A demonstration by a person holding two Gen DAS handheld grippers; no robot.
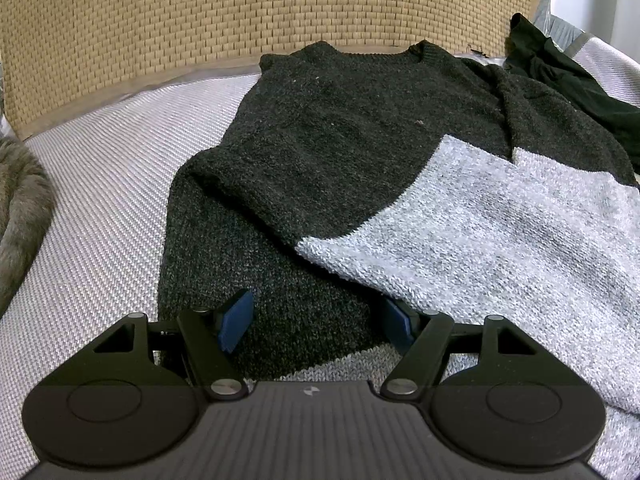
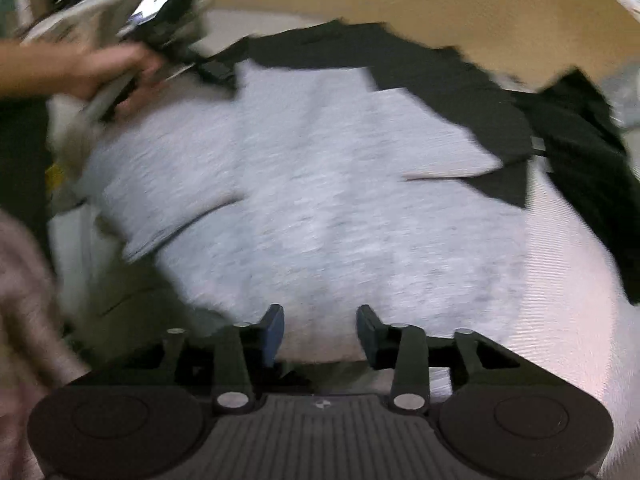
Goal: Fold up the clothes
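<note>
Mostly mattress [image 1: 100, 184] in my left view, white woven cover, running out ahead of the fingers to a woven straw headboard [image 1: 240, 12]. Sweater [image 1: 340, 148] lies flat on it straight ahead, dark grey knit with a light grey panel to the right of my fingers, collar at the far end. Black garment [image 1: 568, 80] crumpled far right beyond it. Furry grey thing [image 1: 20, 208] far left, can't tell what. My left gripper [image 1: 316, 320] has its fingers spread wide, blue pads low over the sweater's near dark fold, gripping nothing. Right view is motion-blurred: my right gripper [image 2: 320, 336] fingers apart, hovering over the light grey knit, holding nothing. A hand [image 2: 116, 68] far ahead-left of them grips the other tool.
</note>
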